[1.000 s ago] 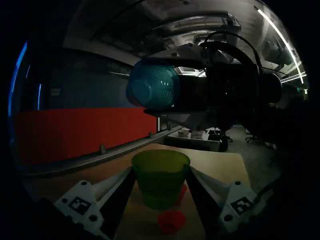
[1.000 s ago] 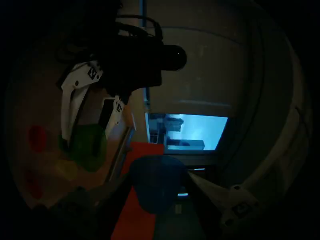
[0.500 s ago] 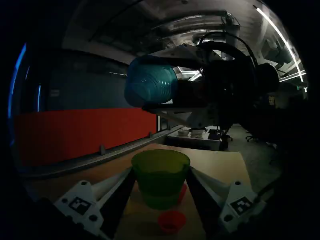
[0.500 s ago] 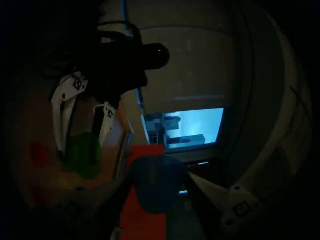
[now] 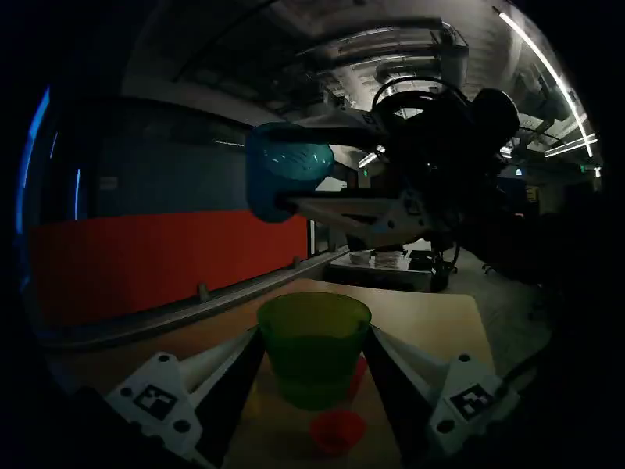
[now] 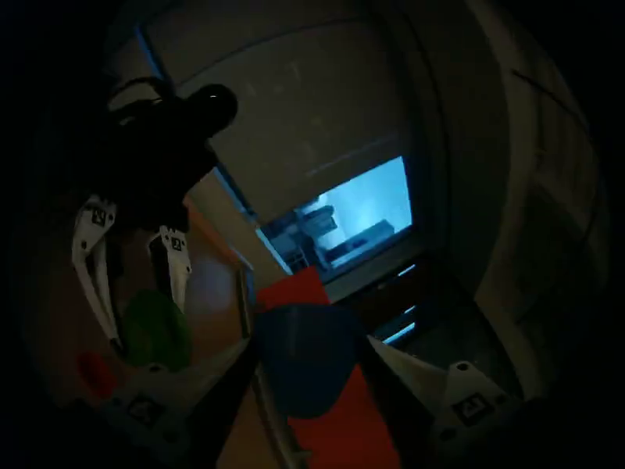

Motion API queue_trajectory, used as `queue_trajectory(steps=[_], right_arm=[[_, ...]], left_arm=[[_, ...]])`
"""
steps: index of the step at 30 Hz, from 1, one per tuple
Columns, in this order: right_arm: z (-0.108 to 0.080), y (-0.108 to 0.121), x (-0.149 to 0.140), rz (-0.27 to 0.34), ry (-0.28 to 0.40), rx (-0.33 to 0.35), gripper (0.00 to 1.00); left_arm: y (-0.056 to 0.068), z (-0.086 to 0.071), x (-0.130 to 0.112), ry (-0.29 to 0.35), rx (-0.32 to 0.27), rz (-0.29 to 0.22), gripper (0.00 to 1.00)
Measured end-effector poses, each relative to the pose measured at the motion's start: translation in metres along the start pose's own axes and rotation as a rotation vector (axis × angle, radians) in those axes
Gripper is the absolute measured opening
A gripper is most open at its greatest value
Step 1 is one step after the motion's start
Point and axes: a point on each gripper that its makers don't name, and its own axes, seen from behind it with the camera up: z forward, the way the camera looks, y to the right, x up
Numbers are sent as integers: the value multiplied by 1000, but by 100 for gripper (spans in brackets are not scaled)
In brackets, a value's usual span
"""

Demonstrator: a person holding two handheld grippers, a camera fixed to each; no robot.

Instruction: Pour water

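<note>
Between the jaws of the left gripper (image 5: 312, 334), clenched on it, the green cup (image 5: 314, 361) stands upright to catch water; above them the right gripper (image 6: 310, 345) grasps the blue cup (image 6: 305, 377) between its jaws, tilted for pouring

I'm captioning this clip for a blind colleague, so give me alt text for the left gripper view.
In a dim room, a green cup stands upright, gripped between the left tongs over a wooden table. Above it, the right tongs hold a tilted blue cup. A small red cup sits on the table nearer the camera.
</note>
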Motion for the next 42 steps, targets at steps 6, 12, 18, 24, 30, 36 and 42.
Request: queue_trajectory(steps=[6, 12, 18, 24, 30, 36, 42], right_arm=[[-4, -6, -5, 232, -5, -1, 91], [-8, -11, -1, 441, 14, 22, 91], [-8, -15, -3, 592, 1, 39, 91], [-8, -17, -7, 738, -17, 52, 91], [-8, -15, -7, 867, -16, 58, 91], [-8, -20, -8, 950, -23, 78, 91], [-9, -20, -8, 988, -24, 80, 91]], left_arm=[[-1, -1, 1, 2, 4, -2, 84], [0, -1, 2, 0, 8, 2, 84], [-2, -3, 4, 3, 12, 1, 84], [-2, -3, 5, 0, 15, 5, 84], [-4, -3, 3, -3, 18, 2, 84], [-5, -3, 1, -9, 20, 5, 84], [-5, -2, 2, -8, 24, 5, 84]])
